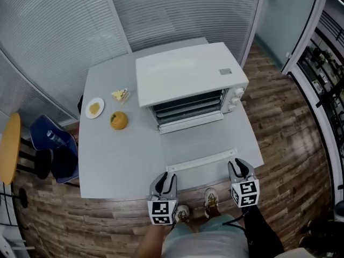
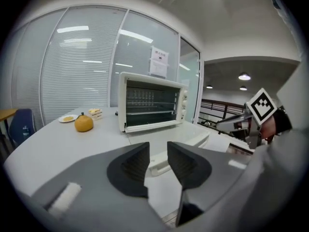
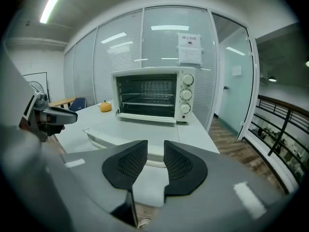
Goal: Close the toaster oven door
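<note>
A white toaster oven (image 1: 188, 79) stands at the back of the grey table (image 1: 118, 155). Its door hangs open and lies flat toward me, with the long white handle (image 1: 201, 160) near the table's front edge. My left gripper (image 1: 164, 184) sits just before the handle's left end, and my right gripper (image 1: 241, 171) is by its right end. In the left gripper view the oven (image 2: 150, 103) is ahead; the gripper (image 2: 158, 146) is open, the handle's end (image 2: 159, 166) showing beyond the gap. The right gripper (image 3: 155, 145) is open, its pads apart and empty, the handle (image 3: 111, 140) just ahead.
An orange (image 1: 119, 120), a small plate (image 1: 94, 108) and a piece of food (image 1: 120, 94) lie left of the oven. A blue chair (image 1: 54, 144) and a yellow stool (image 1: 9, 147) stand off the table's left side. Glass walls with blinds run behind.
</note>
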